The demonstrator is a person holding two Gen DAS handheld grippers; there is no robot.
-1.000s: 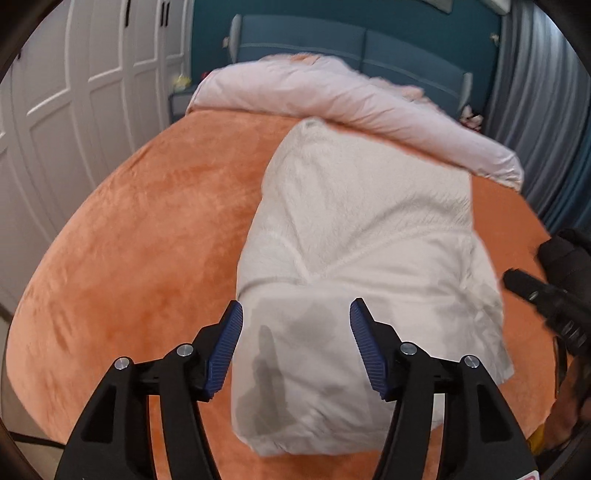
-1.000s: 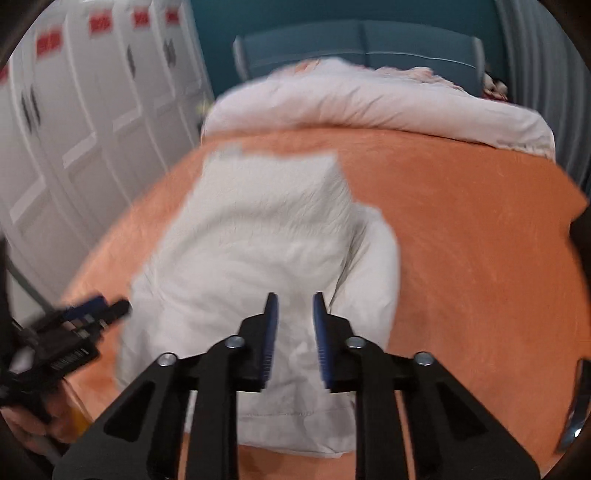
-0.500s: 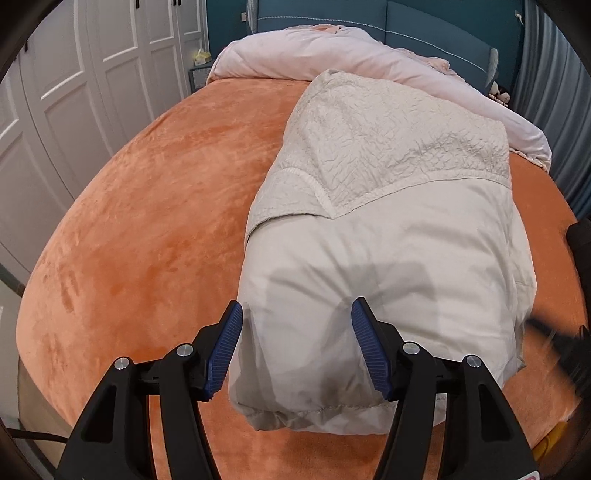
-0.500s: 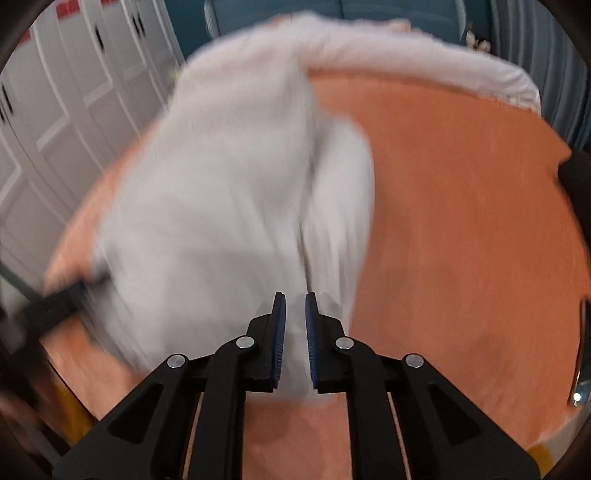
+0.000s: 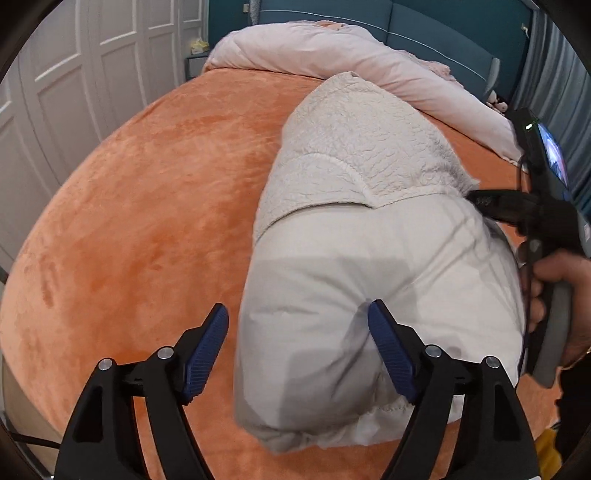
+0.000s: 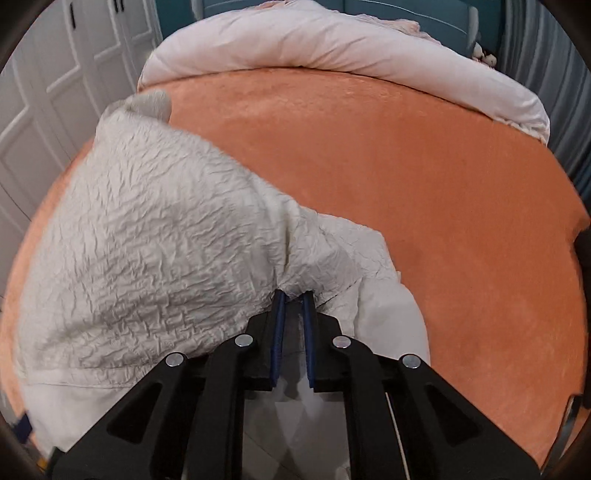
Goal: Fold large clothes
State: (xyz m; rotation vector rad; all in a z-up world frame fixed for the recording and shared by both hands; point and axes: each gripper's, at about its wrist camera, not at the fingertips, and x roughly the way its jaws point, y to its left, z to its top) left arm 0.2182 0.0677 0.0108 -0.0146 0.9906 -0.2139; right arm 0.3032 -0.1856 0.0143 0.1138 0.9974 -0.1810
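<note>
Since the earlier frames the right gripper (image 6: 294, 295) has swung in over the garment and its jaws have just been closing, so they now pinch a gathered tuck of the crinkled cream cloth, while the left gripper (image 5: 298, 325) has just been spreading its jaws. From the left, white panelled wardrobe doors (image 5: 74, 85) line the room's edge, and a broad stretch of bare orange bedspread (image 5: 147, 206) lies open between them and the one large cream garment (image 5: 354, 258), folded into a thick bundle near the bed's near edge. Over that bundle's near end the left gripper stands wide open, gripping nothing; one blue pad (image 5: 207, 347) hangs over bare spread just beside the bundle and the other (image 5: 388, 350) sits against its smooth lower layer. Across the far end of the bed one pale pink duvet (image 5: 362, 66) lies rolled against the teal headboard (image 5: 424, 33). At the right of the left wrist view a hand (image 5: 557, 299) grips the right gripper's handle, its black tips meeting the garment's right edge where the textured layer ends. Right of the bundle, in the right wrist view, more open orange spread runs to the bed's edge and the grey curtain (image 6: 554, 66). No writing can be read anywhere.
</note>
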